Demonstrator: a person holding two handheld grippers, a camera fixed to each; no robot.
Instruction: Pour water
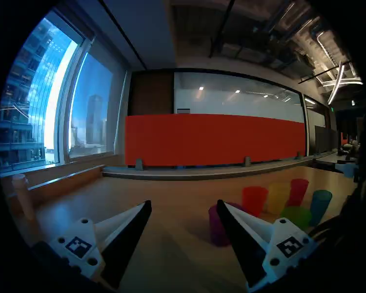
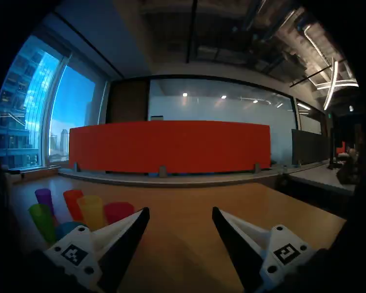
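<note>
Looking along the left hand-held gripper in the left gripper view, its two fingers are spread apart with nothing between them, low over a wooden desk. A purple cup stands just beyond the right finger and is partly hidden by it. Farther ahead and to the right of that finger is a tight cluster of cups: an orange cup, a yellow cup and a pink cup in a row. A green cup sits in front of them and a blue cup stands at the right end. Whether any cup holds water cannot be told. Straight ahead, an orange partition runs along the far edge of the desk, and a large window lies to the left.

In the right gripper view, the right hand-held gripper is likewise wide apart and grips nothing, with bare desk between and beyond its fingers. The cups are gathered to the left of its left finger: purple cup and green cup farthest left, then orange cup, yellow cup and pink cup. The blue cup is low down, partly behind the finger's base.
</note>
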